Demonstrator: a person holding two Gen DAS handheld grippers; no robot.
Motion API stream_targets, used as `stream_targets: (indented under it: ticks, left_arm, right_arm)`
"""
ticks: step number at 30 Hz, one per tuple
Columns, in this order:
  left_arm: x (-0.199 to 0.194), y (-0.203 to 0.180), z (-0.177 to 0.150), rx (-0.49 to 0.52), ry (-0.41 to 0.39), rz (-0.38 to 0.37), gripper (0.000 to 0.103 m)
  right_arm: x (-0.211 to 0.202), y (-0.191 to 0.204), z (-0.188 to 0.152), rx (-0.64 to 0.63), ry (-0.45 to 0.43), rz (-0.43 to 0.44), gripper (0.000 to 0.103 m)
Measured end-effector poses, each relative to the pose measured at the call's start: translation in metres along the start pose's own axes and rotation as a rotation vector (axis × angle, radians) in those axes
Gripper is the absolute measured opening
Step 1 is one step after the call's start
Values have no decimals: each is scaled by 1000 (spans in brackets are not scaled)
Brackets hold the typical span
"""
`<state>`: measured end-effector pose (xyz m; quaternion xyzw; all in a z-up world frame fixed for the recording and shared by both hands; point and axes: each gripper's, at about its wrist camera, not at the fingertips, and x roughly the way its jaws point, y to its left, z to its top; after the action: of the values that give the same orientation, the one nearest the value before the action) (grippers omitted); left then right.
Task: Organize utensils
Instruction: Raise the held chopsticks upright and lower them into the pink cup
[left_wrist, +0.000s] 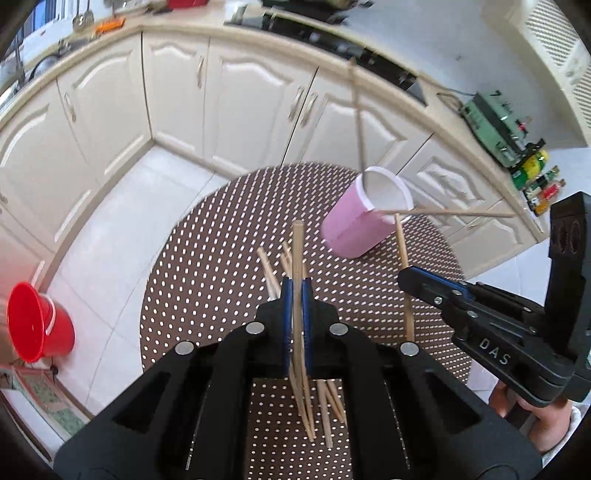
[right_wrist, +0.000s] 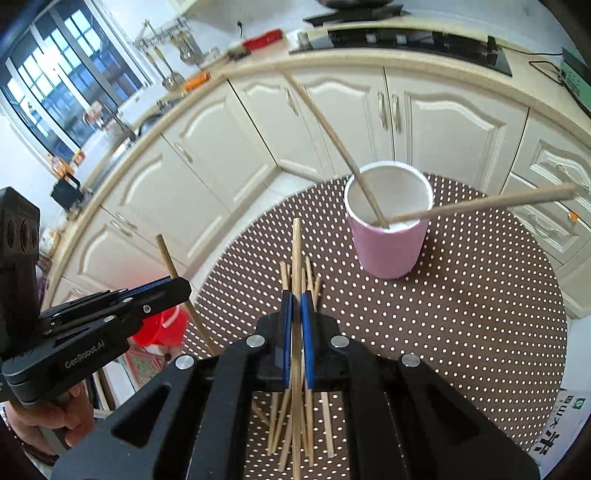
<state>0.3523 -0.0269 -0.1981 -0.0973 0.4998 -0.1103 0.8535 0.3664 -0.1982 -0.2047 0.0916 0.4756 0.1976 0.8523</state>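
The left tongs (left_wrist: 297, 295) are clamped on one wooden chopstick (left_wrist: 297, 251), which runs up between the blue pads and sticks out beyond the tips. Below and behind them, the loose pile of chopsticks (left_wrist: 325, 406) lies on the dotted desk (left_wrist: 207, 280). Ahead and to their right stands the pink cup (left_wrist: 354, 225), two sticks already leaning out of it in a wide V.

The right tongs (right_wrist: 296, 295) are likewise closed on a single chopstick (right_wrist: 296, 247), held partway along its length; the cup (right_wrist: 388, 243) sits ahead and to their right.

These sticks look light, stiff and smooth, so a narrow pinch could let one pivot or slide; the grip probably sits near the middle, though fisheye distortion makes that hard to judge. Gripping nearer the middle should keep a stick from swinging. The cup seems light too, and a sideways knock from a stick might tip it.
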Motion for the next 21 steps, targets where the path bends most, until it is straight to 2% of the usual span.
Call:
stream_targets:
  ticks: [9,21]
  left_arm:
    - [-59,-28,13,61,-122,-49,5]
    - [-87,-61,35,100,-213,-79,5]
  right_arm:
    - [-43,26,6,-14,-141,44,4]
    - [-77,16,29,-30,-263,56,4]
